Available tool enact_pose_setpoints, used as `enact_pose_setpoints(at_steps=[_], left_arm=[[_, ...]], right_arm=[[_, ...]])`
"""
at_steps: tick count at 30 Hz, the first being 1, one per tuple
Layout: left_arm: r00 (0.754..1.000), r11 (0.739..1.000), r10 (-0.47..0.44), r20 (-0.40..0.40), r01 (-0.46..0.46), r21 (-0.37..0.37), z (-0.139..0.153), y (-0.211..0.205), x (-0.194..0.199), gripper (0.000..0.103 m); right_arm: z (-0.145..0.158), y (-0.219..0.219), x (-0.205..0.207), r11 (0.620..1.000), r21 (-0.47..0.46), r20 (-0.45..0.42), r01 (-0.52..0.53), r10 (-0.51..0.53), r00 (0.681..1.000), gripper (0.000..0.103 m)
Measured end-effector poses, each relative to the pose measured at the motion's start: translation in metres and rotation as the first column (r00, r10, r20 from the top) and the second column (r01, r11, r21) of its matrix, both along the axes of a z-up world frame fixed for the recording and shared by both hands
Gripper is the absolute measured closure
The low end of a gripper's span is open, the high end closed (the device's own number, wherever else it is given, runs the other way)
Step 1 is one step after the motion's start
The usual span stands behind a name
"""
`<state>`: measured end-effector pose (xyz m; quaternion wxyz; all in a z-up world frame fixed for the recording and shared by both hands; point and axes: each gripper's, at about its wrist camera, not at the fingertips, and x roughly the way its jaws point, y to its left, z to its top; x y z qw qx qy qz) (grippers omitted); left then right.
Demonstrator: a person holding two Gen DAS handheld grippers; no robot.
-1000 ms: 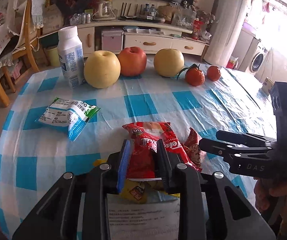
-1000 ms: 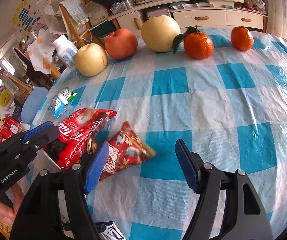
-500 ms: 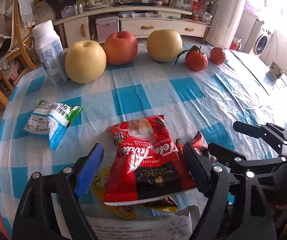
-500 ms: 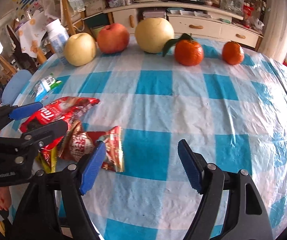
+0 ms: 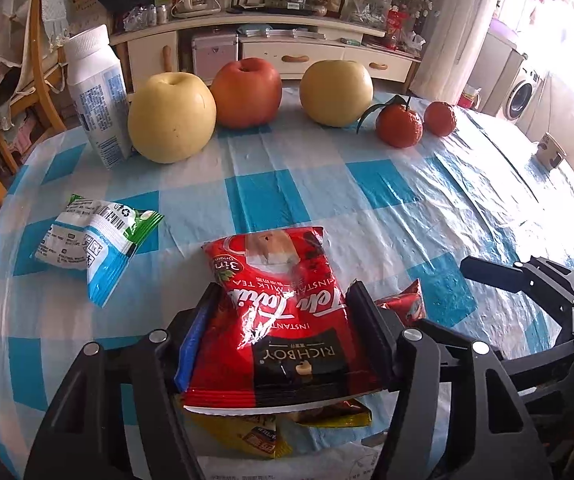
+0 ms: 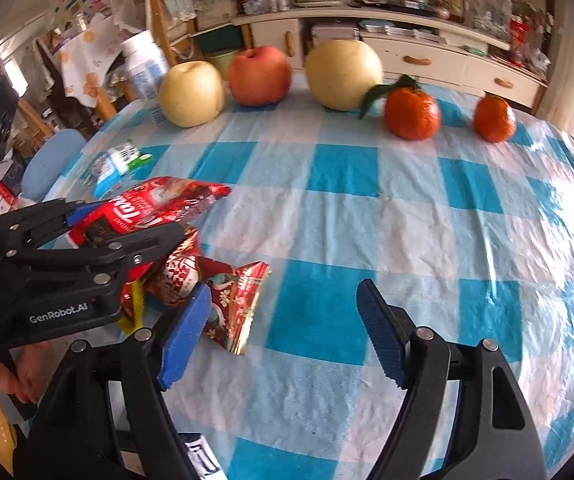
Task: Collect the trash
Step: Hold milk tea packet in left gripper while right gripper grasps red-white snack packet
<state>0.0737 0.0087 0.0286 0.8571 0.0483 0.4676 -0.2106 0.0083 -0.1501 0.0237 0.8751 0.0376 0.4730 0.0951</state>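
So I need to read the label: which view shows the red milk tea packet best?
The left wrist view: the packet lies face-on between the left fingers, print legible. The right wrist view shows it edge-on, partly hidden.

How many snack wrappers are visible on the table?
4: milk tea packet between the left gripper's fingers, yellow wrapper beneath it, small red wrapper beside it, blue-white packet farther left. Others may be hidden.
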Motion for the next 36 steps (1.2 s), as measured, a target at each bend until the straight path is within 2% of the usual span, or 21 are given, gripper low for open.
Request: enact_pose_setpoints(at_steps=[3,6,8,9,16,18,20,23,26,29,36], left_arm=[[1.0,1.0,0.022,0.019,-0.022,-0.022,0.007,0.011,-0.004,0.039],[0.998,0.997,0.047,0.033,-0.045,-0.061,0.017,0.027,-0.009,0.039],[0.997,0.995,0.067,0.045,-0.064,-0.079,0.024,0.038,-0.015,0.039],[0.995,0.993,0.081,0.049,-0.076,-0.093,0.027,0.045,-0.018,0.039],[0.984,0.979,0.162,0.068,-0.152,-0.135,0.039,0.086,-0.043,0.04],[0.978,0.972,0.195,0.073,-0.184,-0.143,0.041,0.1,-0.051,0.04],[0.971,0.965,0.227,0.077,-0.214,-0.152,0.042,0.111,-0.058,0.04],[0.96,0.954,0.265,0.084,-0.249,-0.165,0.045,0.126,-0.068,0.04],[0.95,0.944,0.298,0.095,-0.279,-0.174,0.046,0.142,-0.079,0.041],[0.942,0.938,0.318,0.107,-0.295,-0.184,0.044,0.152,-0.086,0.041],[0.944,0.94,0.308,0.114,-0.284,-0.19,0.038,0.161,-0.089,0.042]], right_arm=[[-0.004,0.016,0.002,0.996,0.003,-0.009,-0.086,0.086,0.996,0.026],[-0.007,0.03,0.007,0.987,-0.034,-0.004,-0.157,0.157,0.988,0.026],[-0.01,0.036,0.012,0.981,-0.063,-0.005,-0.185,0.185,0.983,0.026],[-0.012,0.039,0.014,0.977,-0.075,-0.002,-0.198,0.198,0.98,0.021],[-0.015,0.052,0.021,0.957,-0.14,0.009,-0.255,0.258,0.966,0.022],[-0.015,0.052,0.02,0.956,-0.135,0.013,-0.262,0.266,0.964,0.027],[-0.014,0.053,0.018,0.952,-0.136,0.018,-0.274,0.278,0.96,0.038],[-0.013,0.056,0.015,0.95,-0.144,0.021,-0.279,0.285,0.958,0.042],[-0.011,0.056,0.012,0.951,-0.138,0.018,-0.276,0.281,0.959,0.056],[-0.011,0.057,0.01,0.955,-0.134,0.016,-0.263,0.267,0.963,0.061],[-0.009,0.057,0.002,0.969,-0.145,0.024,-0.198,0.203,0.979,0.067]])
